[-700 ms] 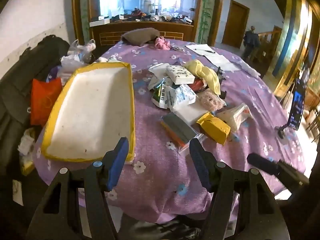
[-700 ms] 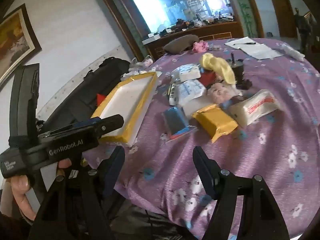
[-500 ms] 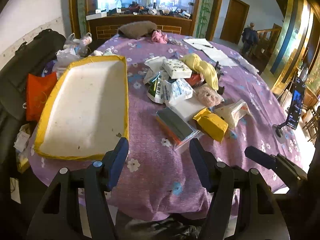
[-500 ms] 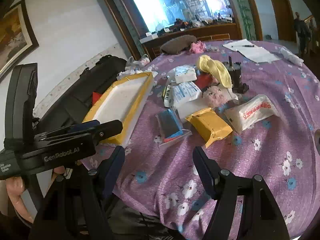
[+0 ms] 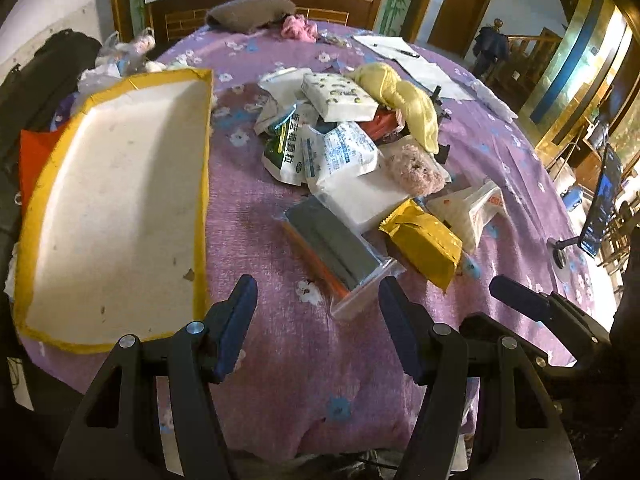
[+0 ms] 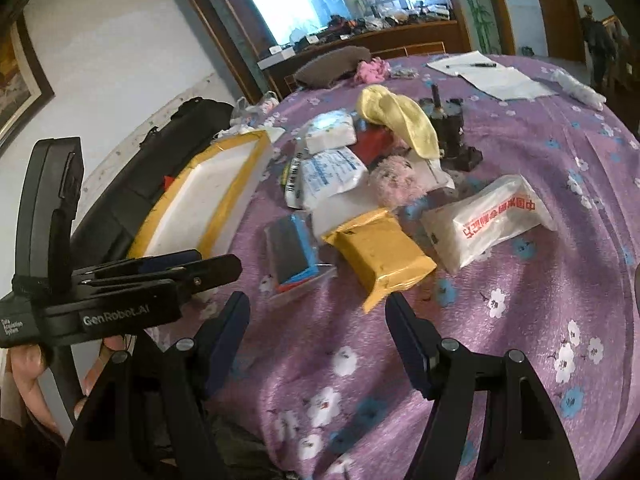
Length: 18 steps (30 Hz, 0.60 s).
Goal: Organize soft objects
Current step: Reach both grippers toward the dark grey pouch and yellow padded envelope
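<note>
Soft packets (image 5: 340,152) lie heaped mid-table on the purple floral cloth (image 5: 320,360), right of the yellow-rimmed foam tray (image 5: 200,184) — left gripper (image 5: 316,304) and right gripper (image 6: 316,320) both gape wide, empty, near the cloth's near edge.

1. The tablecloth (image 5: 248,208) is purple, dotted with white and blue flowers.
2. The tray (image 5: 202,184) at the left of the frame is white inside with a yellow rim.
3. The packet (image 5: 420,240) right of centre is mustard yellow.
4. The cloth (image 5: 404,100) in the upper middle is pale yellow.
5. The plush toy (image 5: 416,168) is dusty pink.
6. The clear sleeve (image 5: 332,240) holds grey and orange.
7. The gripper pads (image 5: 236,320) are dark blue on black arms.
</note>
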### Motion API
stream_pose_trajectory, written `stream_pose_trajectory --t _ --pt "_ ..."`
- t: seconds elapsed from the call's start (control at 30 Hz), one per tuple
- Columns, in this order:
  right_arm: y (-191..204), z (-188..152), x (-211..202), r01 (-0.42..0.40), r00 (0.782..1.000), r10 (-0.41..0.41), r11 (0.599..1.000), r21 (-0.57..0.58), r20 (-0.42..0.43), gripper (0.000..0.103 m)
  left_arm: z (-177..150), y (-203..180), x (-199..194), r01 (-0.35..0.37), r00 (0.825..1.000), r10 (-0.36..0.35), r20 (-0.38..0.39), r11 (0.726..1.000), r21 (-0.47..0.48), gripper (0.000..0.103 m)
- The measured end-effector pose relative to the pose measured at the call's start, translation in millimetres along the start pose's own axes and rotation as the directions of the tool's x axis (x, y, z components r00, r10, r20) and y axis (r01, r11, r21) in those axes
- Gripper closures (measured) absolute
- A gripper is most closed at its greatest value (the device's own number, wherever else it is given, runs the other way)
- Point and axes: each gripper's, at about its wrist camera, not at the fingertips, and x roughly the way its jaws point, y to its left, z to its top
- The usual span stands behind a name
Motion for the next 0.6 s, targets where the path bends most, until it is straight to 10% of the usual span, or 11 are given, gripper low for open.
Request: stream_pose_trajectory --t 0.6 --pt "-40 25 38 0.036 0.995 -0.031 0.998 0.059 -0.092 0.033 35 9 48 0.015 0.997 -0.018 -0.080 0.999 -0.040 0.039"
